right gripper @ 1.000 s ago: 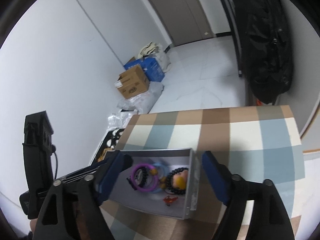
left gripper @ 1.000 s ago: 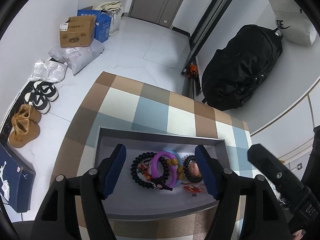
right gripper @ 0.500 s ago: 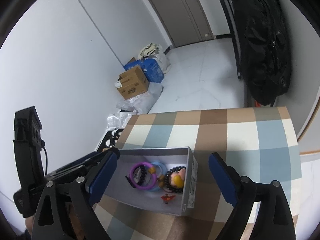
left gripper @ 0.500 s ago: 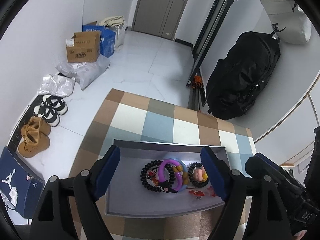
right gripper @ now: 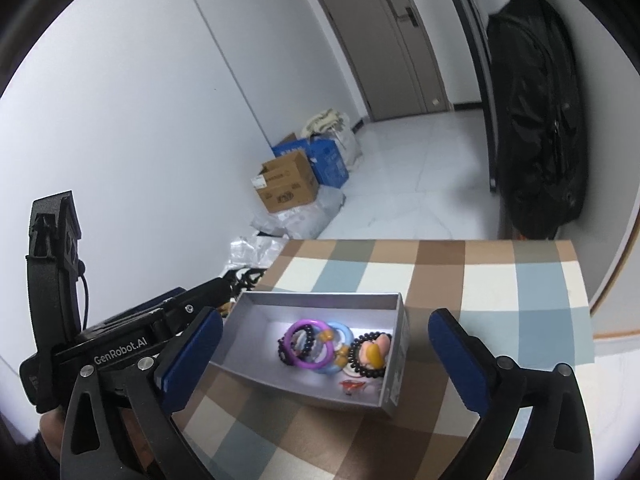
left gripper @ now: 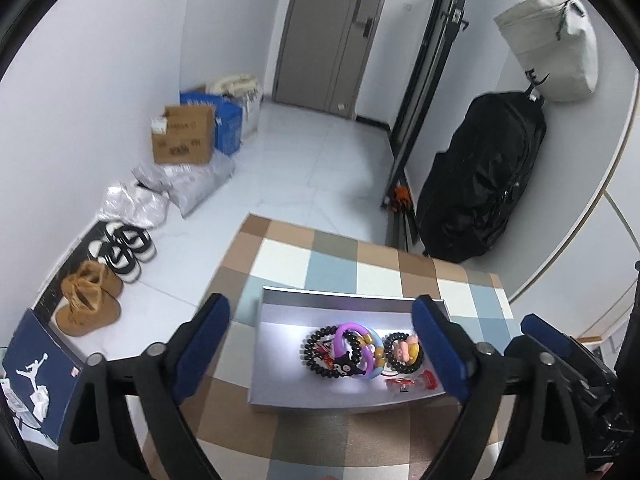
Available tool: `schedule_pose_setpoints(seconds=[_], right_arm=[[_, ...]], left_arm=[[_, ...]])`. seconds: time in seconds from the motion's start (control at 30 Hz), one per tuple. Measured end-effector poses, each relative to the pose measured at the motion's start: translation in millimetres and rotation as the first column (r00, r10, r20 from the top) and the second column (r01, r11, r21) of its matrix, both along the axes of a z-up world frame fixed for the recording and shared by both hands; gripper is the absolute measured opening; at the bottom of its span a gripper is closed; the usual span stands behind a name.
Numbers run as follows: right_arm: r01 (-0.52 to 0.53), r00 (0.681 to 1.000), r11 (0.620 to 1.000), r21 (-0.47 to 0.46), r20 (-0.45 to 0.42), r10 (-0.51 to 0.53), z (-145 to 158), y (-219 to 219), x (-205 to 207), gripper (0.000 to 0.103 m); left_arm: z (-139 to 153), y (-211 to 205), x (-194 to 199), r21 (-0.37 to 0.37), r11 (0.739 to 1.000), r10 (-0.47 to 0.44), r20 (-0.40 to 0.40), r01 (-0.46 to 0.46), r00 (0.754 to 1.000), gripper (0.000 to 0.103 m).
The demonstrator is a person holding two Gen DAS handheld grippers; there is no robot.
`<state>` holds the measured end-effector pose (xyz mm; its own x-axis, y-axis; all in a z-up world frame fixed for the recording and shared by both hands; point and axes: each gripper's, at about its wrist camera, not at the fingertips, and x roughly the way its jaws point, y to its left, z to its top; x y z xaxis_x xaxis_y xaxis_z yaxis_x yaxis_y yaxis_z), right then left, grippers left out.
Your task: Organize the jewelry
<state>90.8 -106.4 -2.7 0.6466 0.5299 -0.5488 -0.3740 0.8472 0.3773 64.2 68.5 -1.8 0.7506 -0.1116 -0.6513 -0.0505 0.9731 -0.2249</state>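
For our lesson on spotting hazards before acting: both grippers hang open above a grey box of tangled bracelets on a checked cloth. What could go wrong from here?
1. The purple ring, blue ring and black coil bracelet overlap, so a grasp on one may drag the others out.
2. The grey box looks light and loose on the cloth; a snagged lift might tip or slide it.
3. The small red piece lies by the box wall, likely hard to reach.

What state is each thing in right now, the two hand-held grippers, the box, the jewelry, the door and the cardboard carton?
Left hand-held gripper: open, empty, above the box.
Right hand-held gripper: open, empty.
Grey box: lidless, upright on the checkered tablecloth.
Purple bracelet: in the box, overlapping the blue ring.
Black bead bracelet: in the box, flat.
Door: shut.
Cardboard carton: closed, on the floor.
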Motion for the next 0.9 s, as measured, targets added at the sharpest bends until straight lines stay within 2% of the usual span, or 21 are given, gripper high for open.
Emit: schedule_pose_setpoints(seconds=[0.2,0.3,0.33,0.43,0.5,0.63,0.9], right_arm=[[0.003,0.997,0.999,0.039,0.076,-0.006,2.6,-12.6,-23.4,0.103],[0.006,0.991,0.999,0.041,0.134,-0.011,6.0,-17.9,-37.8,0.103],[0.003,0.989,0.999,0.036,0.147,-0.008,5.8,-18.5,-41.6,0.103],[-0.003,0.979,1.000,-0.022,0.202,0.008,4.3,-17.1,-56.1,0.103],[0.003,0.973,0.999,-0.050,0.229,0.008,1.6,-17.0,-66.3,0.103],[-0.005,0.970,0.999,-0.053,0.243,0.018,-0.7,-16.3,-75.4,0.103],[-0.002,0.968,0.999,-0.054,0.252,0.015,-16.1,-19.9,-74.7,0.103]], left_arm=[[5.1,7.2,-22.3,-0.005,1.000,0.024,0.058,-0.024,0.998,0.096],[7.1,4.8,-30.3,0.061,0.997,0.040,0.085,-0.045,0.996,0.096],[6.6,3.8,-32.3,0.084,0.995,0.047,0.087,-0.054,0.995,0.096],[4.0,6.4,-44.1,0.068,0.996,0.046,0.111,-0.054,0.993,0.096],[-1.9,5.1,-48.8,0.086,0.994,0.058,0.101,-0.067,0.993,0.096],[-14.3,1.8,-53.6,0.076,0.995,0.063,0.069,-0.069,0.996,0.096],[-19.2,-7.4,-58.9,0.129,0.990,0.051,0.100,-0.064,0.994,0.096]])
